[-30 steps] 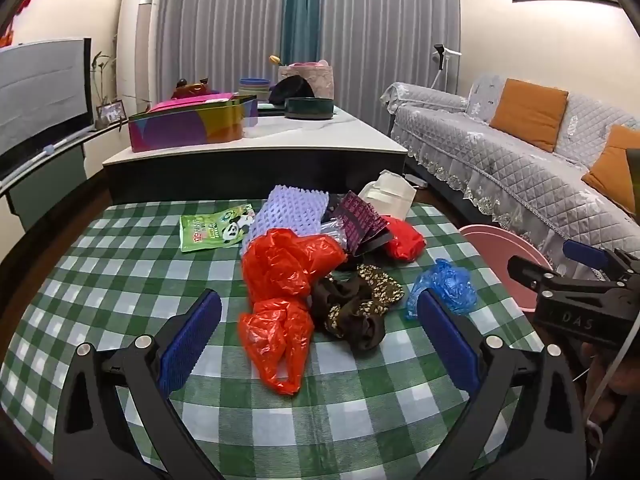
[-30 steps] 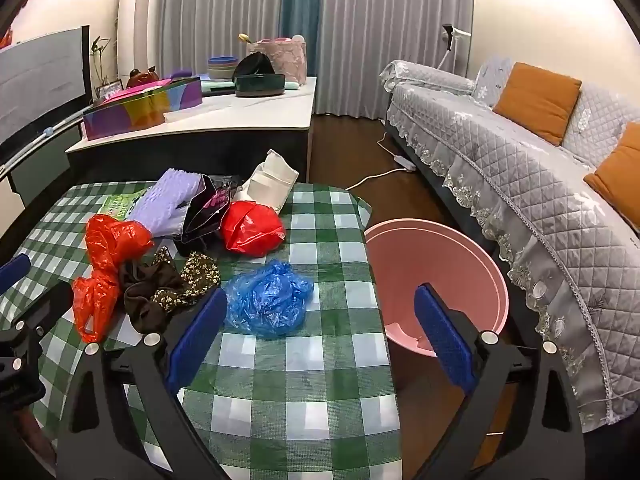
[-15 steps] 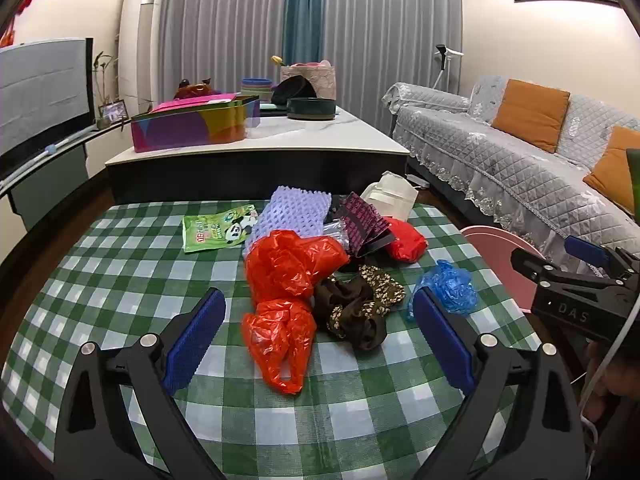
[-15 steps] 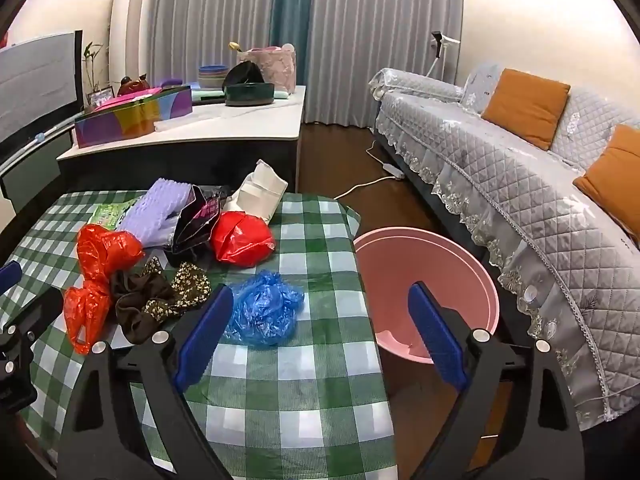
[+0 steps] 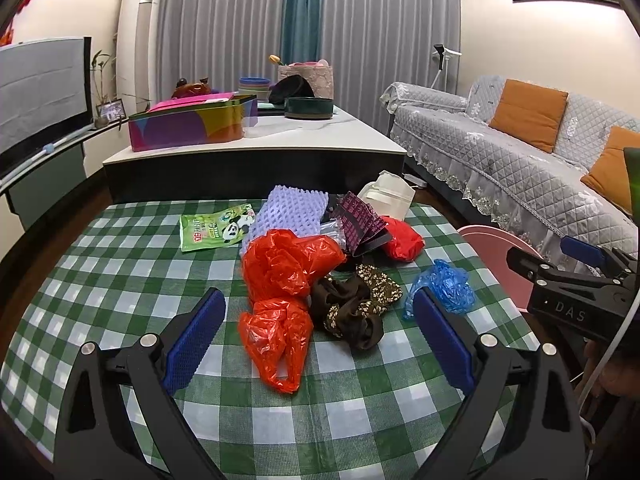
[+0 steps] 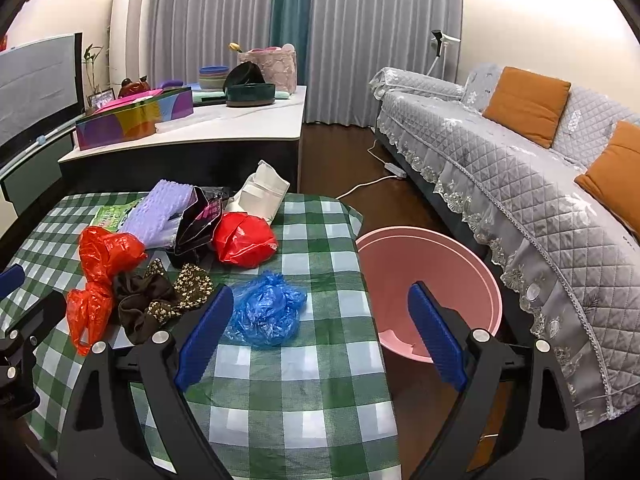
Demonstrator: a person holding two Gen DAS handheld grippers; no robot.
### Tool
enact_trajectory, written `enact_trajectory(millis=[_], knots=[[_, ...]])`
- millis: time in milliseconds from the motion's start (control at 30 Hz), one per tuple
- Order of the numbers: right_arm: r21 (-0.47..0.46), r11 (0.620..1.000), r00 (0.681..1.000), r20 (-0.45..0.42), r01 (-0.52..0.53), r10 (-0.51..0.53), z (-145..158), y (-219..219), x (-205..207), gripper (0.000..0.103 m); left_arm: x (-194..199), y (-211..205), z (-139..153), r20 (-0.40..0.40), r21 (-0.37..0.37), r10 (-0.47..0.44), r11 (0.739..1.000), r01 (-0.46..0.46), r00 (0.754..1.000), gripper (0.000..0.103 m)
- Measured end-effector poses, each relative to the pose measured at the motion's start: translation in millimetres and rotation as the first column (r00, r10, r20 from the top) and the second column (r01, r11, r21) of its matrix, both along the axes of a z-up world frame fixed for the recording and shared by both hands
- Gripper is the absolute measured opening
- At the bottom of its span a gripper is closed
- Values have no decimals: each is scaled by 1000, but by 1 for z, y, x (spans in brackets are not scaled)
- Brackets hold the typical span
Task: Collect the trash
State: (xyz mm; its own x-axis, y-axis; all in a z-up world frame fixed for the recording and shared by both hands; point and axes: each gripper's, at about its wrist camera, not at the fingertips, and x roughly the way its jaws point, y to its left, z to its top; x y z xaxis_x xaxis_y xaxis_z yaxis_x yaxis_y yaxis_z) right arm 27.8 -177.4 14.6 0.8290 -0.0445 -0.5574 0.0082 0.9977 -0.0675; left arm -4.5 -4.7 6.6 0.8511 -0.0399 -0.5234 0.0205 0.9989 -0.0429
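A heap of trash lies on the green checked table: orange plastic bags, a brown patterned cloth, a blue plastic bag, a red bag, a purple foam sheet, a green panda packet and a white pouch. A pink bin stands on the floor right of the table. My left gripper is open, above the table's near edge before the orange bags. My right gripper is open and empty, near the blue bag and the bin.
A low white-topped table with a colourful box and bowls stands behind. A grey quilted sofa with orange cushions runs along the right. A TV is at the left. A cable lies on the wood floor.
Both grippers have risen and drawn back slightly, so the trash sits a little farther off. Nothing on the table has moved. Both jaws stay open.
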Motion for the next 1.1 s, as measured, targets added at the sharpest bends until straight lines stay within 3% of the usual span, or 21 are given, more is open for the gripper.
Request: enact_trajectory(millis=[1100], knots=[[-5, 1000, 1000, 1, -7, 7, -1, 4, -2, 85, -1, -1, 1, 5, -3, -3, 1000, 3, 1000, 92]])
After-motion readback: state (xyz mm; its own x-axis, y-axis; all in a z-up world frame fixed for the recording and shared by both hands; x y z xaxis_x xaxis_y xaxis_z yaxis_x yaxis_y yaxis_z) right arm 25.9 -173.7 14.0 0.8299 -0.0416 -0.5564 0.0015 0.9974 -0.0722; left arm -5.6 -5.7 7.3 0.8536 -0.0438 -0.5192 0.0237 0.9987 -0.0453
